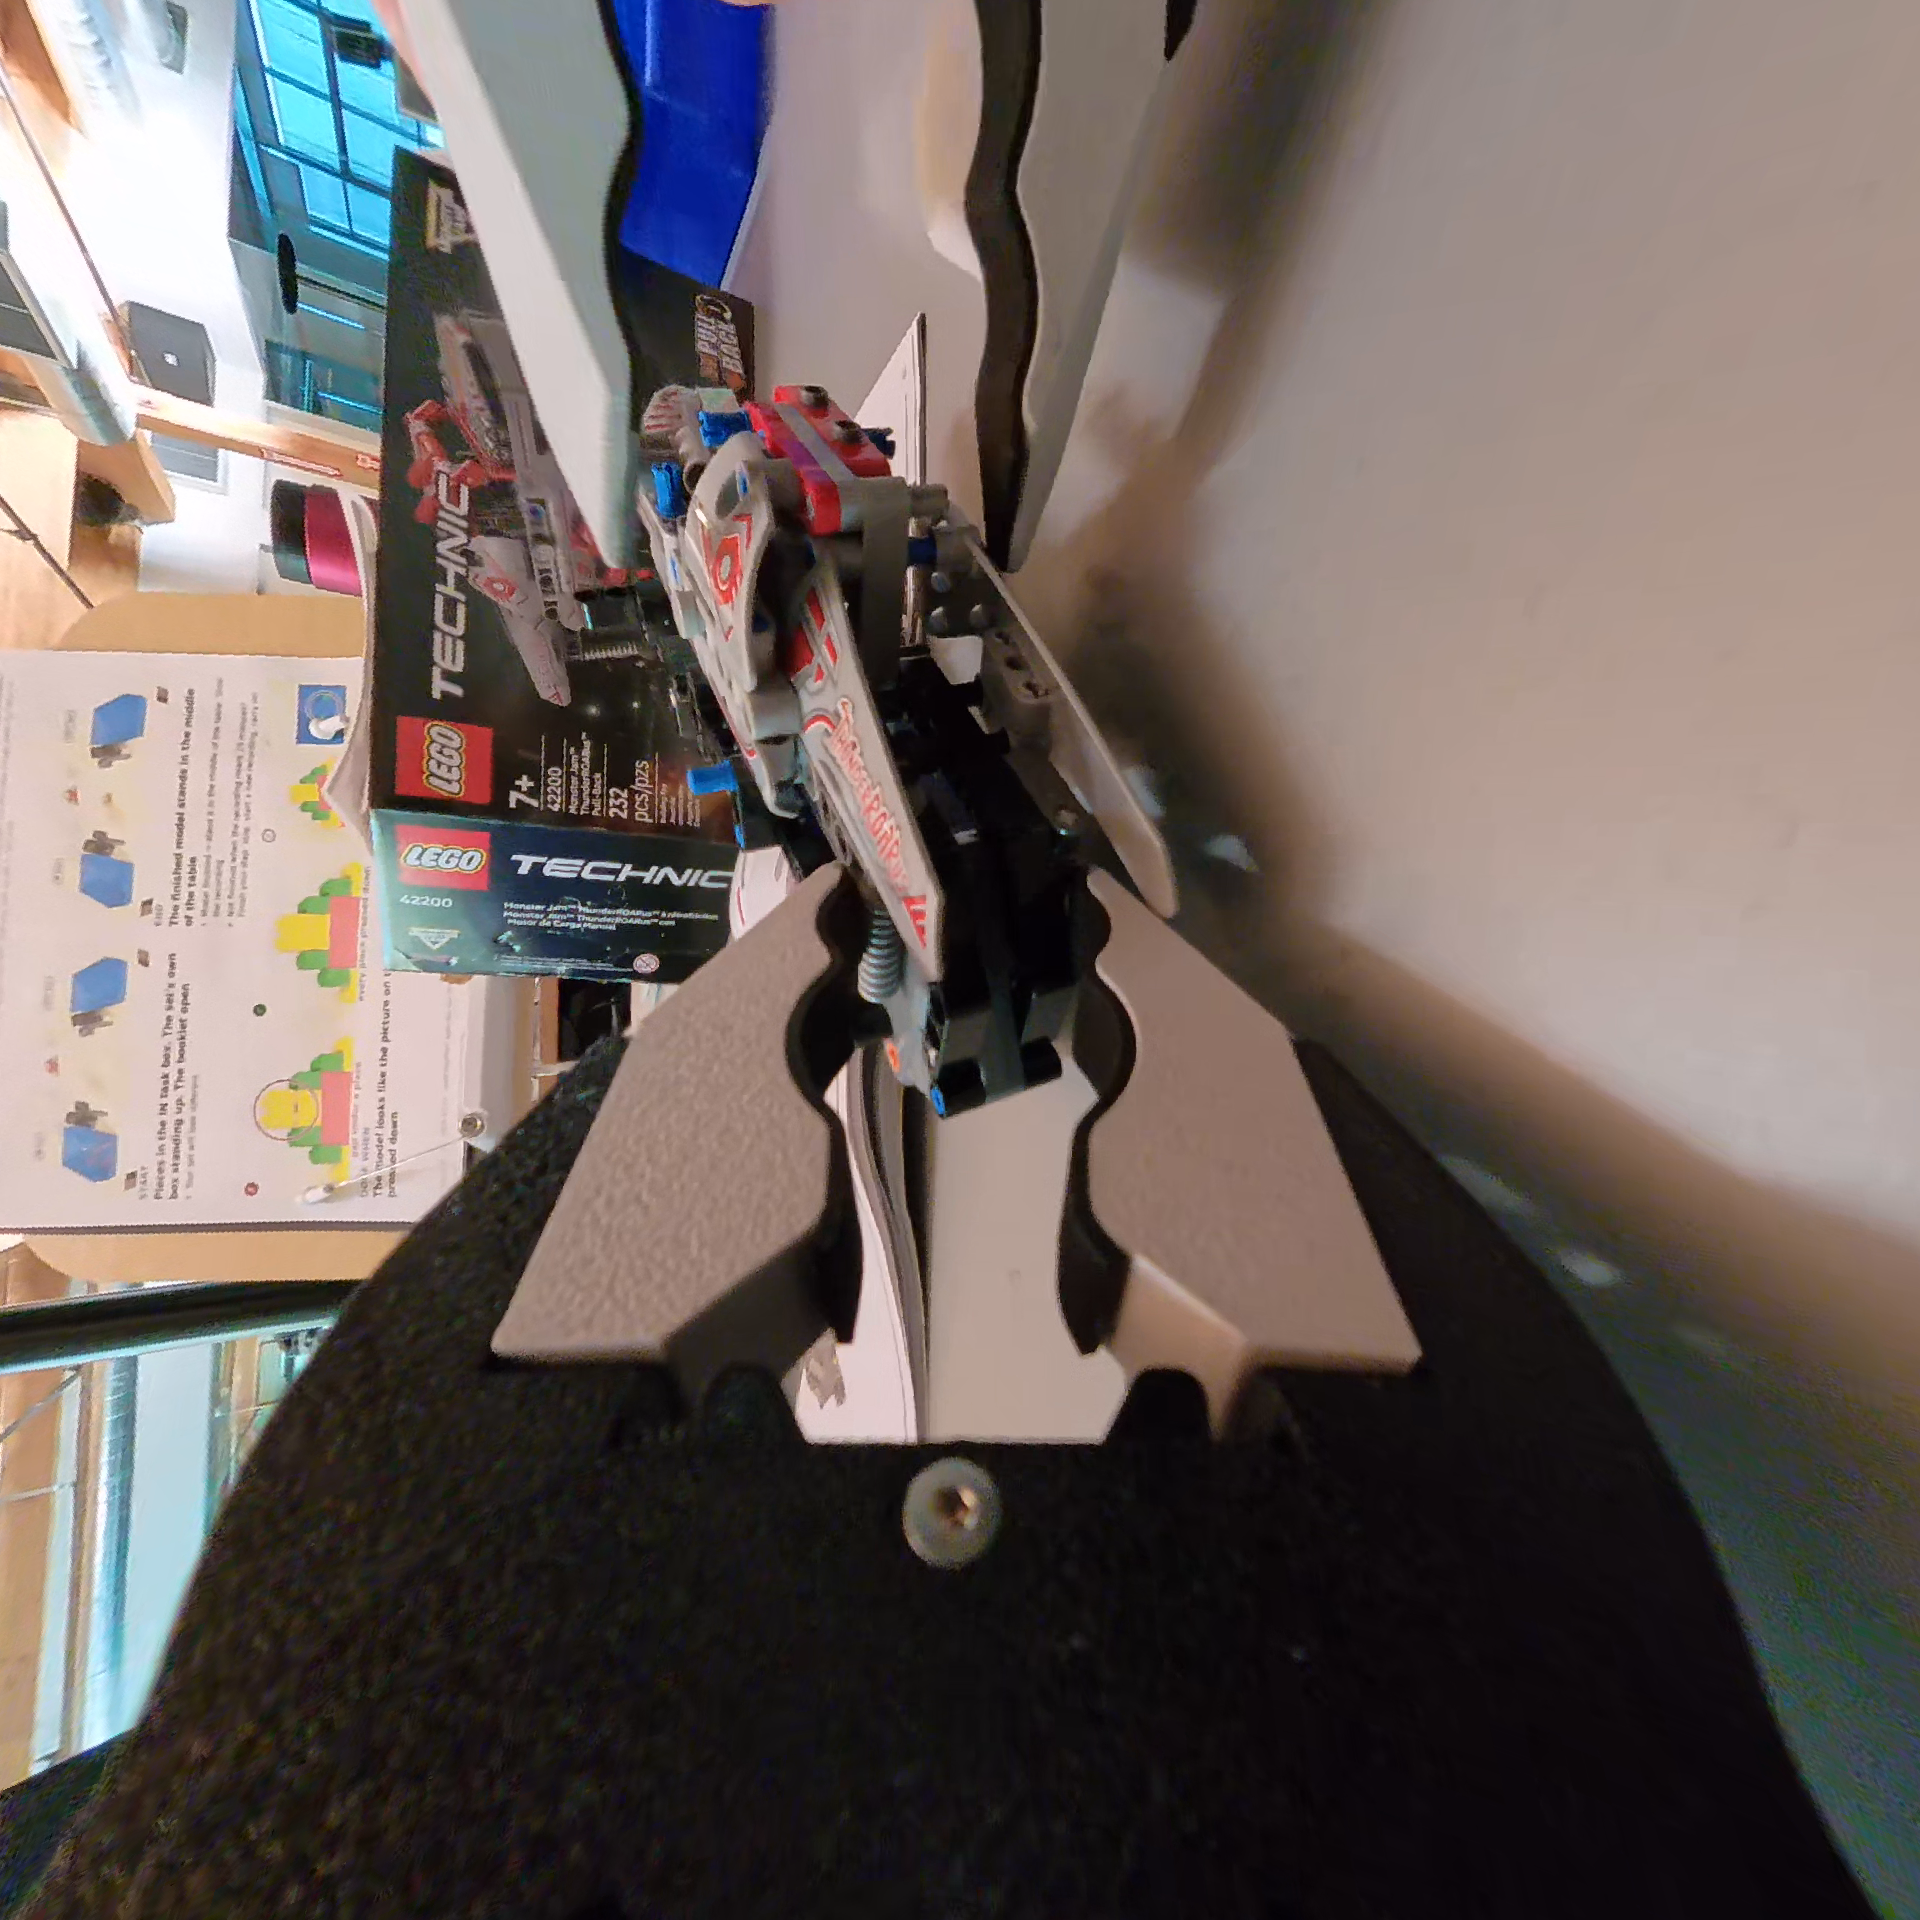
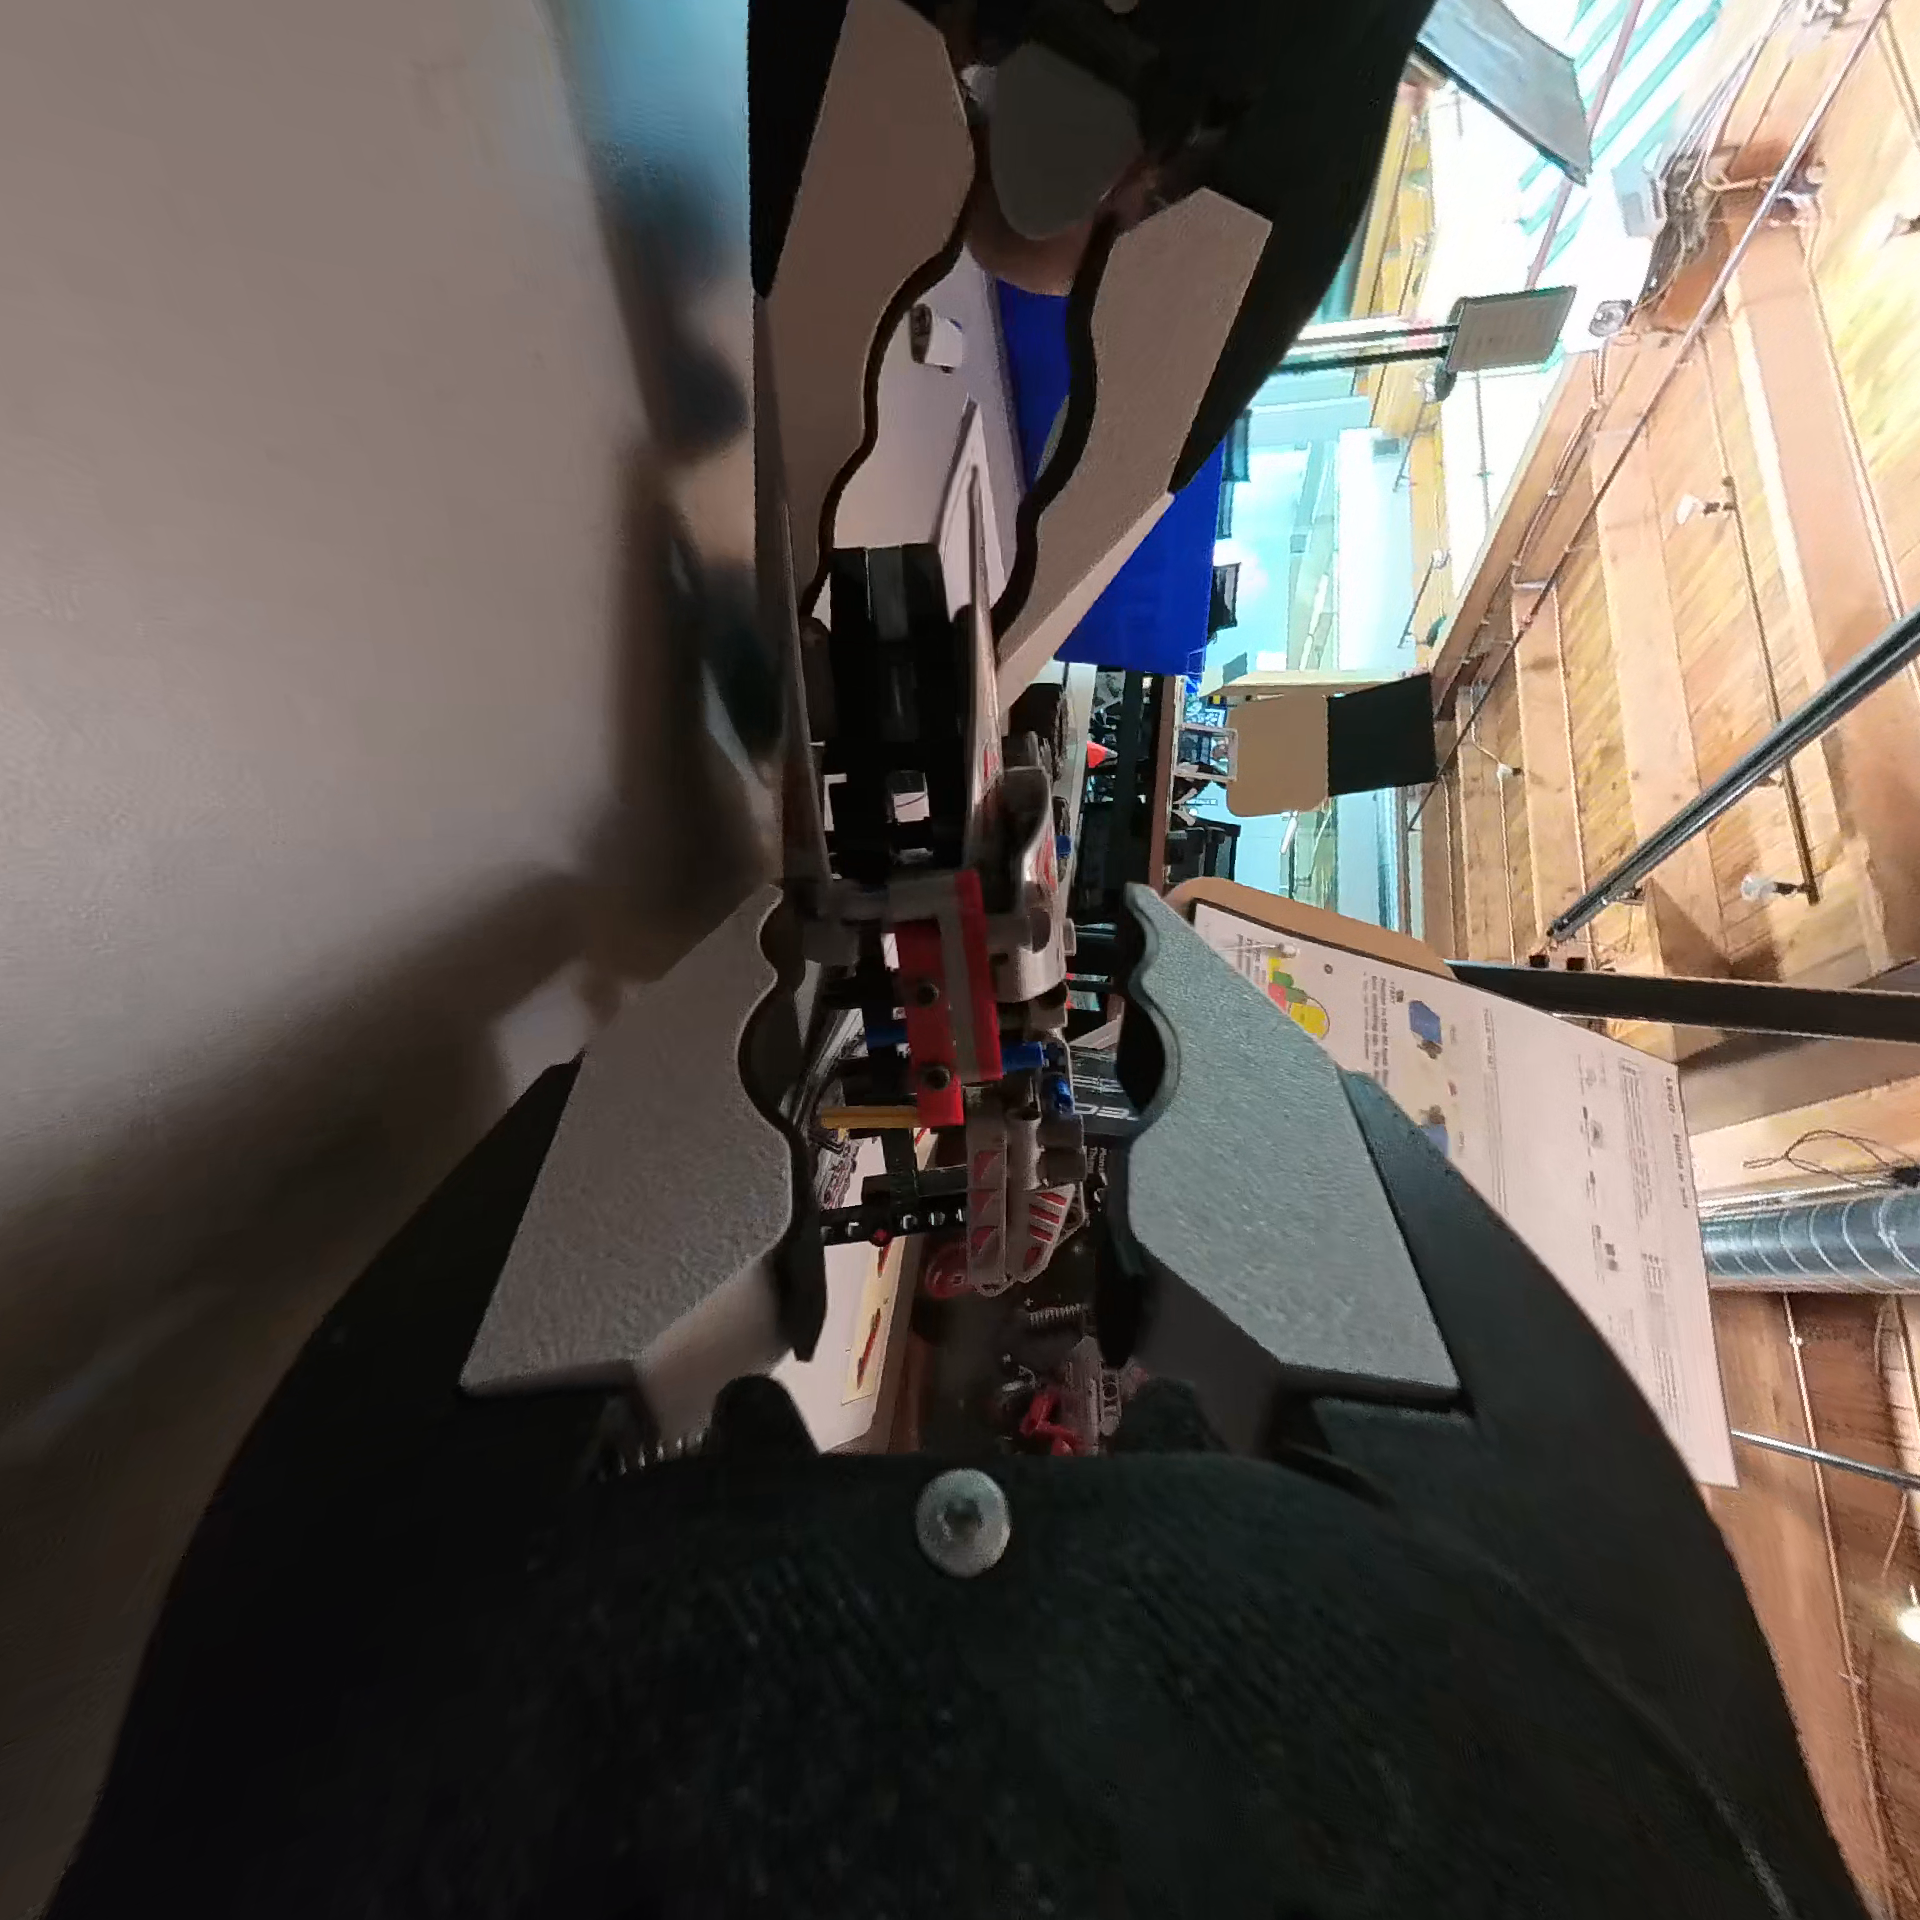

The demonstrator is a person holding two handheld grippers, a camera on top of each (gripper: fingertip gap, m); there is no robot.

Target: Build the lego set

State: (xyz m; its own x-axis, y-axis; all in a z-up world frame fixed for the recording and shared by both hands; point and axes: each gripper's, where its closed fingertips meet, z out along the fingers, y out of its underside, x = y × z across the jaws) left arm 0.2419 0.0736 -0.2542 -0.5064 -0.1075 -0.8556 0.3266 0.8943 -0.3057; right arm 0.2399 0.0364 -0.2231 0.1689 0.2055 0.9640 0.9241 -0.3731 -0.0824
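The half-built lego model (image 1: pixel 831 665) is a grey and white truck body with red markings, a red block on its top and a black chassis. It is held in the air between both grippers, over the white table (image 1: pixel 1558 520). My left gripper (image 1: pixel 961 904) is shut on the black chassis end. My right gripper (image 1: pixel 816 551) comes in from the opposite side and is closed on the end with the red block. In the right wrist view the model (image 2: pixel 956 997) sits between my right gripper's (image 2: pixel 956 914) fingers, and the left gripper (image 2: pixel 914 623) holds the black part behind it.
The set's box (image 1: pixel 499 727) stands behind the model, with a printed instruction sheet (image 1: pixel 187 935) on a board beside it. An open booklet (image 1: pixel 894 1247) lies below the model. A blue bin (image 1: pixel 686 156) stands at the table's far side.
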